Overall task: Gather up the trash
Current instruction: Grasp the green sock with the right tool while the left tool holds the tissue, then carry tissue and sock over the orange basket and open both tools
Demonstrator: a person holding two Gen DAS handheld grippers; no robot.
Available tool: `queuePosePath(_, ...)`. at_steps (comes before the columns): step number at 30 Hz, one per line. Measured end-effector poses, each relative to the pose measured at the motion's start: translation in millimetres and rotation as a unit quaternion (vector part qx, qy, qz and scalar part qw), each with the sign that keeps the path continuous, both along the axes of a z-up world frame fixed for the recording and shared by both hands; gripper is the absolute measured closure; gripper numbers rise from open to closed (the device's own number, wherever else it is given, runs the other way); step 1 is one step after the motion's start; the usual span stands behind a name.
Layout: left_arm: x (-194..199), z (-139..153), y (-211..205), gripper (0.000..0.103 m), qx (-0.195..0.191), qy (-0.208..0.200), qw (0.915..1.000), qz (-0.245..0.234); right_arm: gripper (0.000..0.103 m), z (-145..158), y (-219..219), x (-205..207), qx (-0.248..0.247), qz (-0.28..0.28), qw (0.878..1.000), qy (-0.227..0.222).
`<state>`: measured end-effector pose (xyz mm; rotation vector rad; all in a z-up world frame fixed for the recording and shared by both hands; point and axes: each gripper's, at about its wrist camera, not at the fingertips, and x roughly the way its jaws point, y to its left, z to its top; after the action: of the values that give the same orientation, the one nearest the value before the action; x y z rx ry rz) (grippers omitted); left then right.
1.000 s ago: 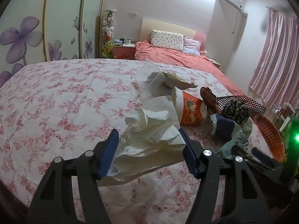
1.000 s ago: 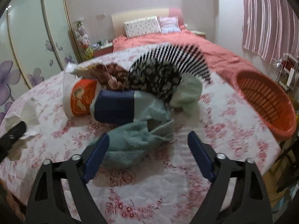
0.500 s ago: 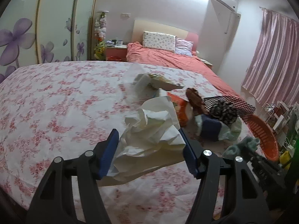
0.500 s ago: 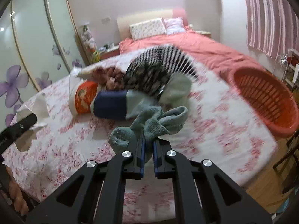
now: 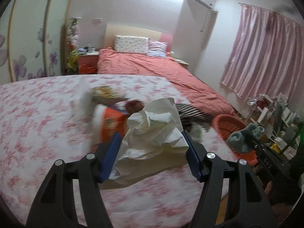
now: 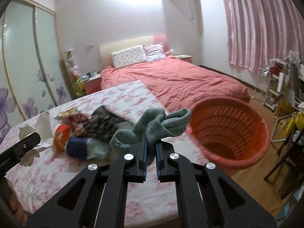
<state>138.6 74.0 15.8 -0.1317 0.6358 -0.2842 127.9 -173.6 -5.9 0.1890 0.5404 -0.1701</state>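
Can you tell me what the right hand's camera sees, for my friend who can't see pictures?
The right tool pinches a fuzzy green sock, held up beside a round orange basket. Behind it a flowered bed cover holds a small pile of clothes and wrappers, with a pink bed farther back.

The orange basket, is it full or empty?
Empty as far as it shows: the orange basket has bare ribbed walls and a bare bottom. The green sock hangs outside it.

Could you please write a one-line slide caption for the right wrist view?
Right gripper clamps a teal sock above the floral bedspread, beside an empty orange basket.
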Motion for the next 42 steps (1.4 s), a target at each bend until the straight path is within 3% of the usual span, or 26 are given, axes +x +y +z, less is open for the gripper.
queuePosePath(11,38.9,10.4,-138.4,0.04,-0.007,-0.01,0.9925,-0.122,0.096,-6.0,-94.1,19.8,0.011,-0.082,0.997,-0.008)
queuePosePath(23,85.2,-32.1,-271.1,0.04,0.004,0.021,0.9752,-0.22,0.096,-30.5,-157.7,33.8,0.038,-0.121,0.992,-0.002)
queuePosePath(33,110.6,-66.6,-303.7,0.038,0.015,0.053,0.9705,-0.235,0.095,-41.1,-173.6,42.7,0.062,-0.122,0.991,0.005)
queuePosePath(39,115.3,-77.6,-306.3,0.031,0.021,0.066,0.9696,-0.235,0.071,-44.2,-178.6,44.8,0.073,-0.119,0.99,0.01)
queuePosePath(42,113.8,-77.2,-304.2,0.028,0.025,0.066,0.9701,-0.232,0.065,-43.9,-181.9,44.5,0.076,-0.124,0.989,0.011)
